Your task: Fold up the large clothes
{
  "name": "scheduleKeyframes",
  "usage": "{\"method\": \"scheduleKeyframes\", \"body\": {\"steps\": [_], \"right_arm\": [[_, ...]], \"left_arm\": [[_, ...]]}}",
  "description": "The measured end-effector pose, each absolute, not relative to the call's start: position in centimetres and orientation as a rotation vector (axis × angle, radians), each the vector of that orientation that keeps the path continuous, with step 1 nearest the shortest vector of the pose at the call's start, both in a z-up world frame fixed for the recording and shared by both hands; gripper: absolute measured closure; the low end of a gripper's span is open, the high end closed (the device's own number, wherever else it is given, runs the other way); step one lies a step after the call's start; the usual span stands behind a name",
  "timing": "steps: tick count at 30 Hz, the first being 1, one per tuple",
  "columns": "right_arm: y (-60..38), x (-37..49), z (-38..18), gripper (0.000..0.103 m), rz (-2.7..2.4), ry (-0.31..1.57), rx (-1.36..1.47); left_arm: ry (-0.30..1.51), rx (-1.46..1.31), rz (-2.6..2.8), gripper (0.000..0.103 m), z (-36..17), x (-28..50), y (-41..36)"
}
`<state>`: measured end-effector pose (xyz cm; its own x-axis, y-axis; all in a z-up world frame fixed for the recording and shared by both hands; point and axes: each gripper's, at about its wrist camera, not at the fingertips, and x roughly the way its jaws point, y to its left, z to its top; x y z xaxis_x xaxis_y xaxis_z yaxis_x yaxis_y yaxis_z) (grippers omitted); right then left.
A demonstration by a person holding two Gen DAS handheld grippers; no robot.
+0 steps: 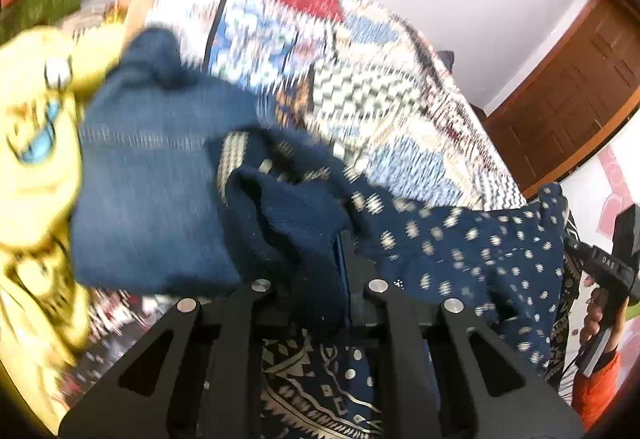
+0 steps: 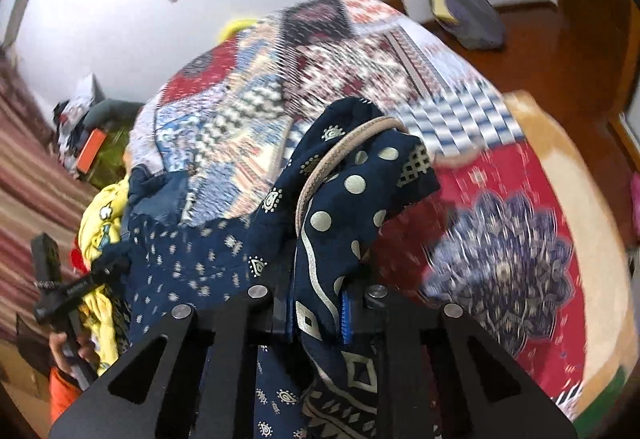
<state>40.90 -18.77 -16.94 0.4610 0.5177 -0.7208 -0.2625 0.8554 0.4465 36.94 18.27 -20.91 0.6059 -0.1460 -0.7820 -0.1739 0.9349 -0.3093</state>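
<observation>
We have both the left tongs (image 1: 316, 279) and the right tongs (image 2: 320, 303) clamped on the navy printed garment (image 1: 460, 251), lifted over the bed (image 1: 360, 79); it looks thin, limp and slippery, so we judge the hems the best hold.

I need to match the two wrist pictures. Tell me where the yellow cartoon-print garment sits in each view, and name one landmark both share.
Left wrist view: the yellow cartoon-print garment fills the left edge, beside the folded blue denim.
Right wrist view: it lies small at lower left, behind the other hand's gripper.
Shared landmark: the patchwork bedspread across the upper middle of both.
</observation>
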Motion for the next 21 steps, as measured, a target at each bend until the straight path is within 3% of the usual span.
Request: {"method": "scheduleKeyframes", "body": {"steps": [10,21], "right_arm": [[-11.1,47.2,-14.3,0.090,0.574,0.916,0.243],[-8.3,53.7,-19.2,0.090,0.483,0.997,0.230]], "left_arm": [[0.814,-0.283,0.107,0.089,-15.7,40.7,21.9],[0.952,-0.344,0.231,0.088,-24.6,46.6,28.4]]}}
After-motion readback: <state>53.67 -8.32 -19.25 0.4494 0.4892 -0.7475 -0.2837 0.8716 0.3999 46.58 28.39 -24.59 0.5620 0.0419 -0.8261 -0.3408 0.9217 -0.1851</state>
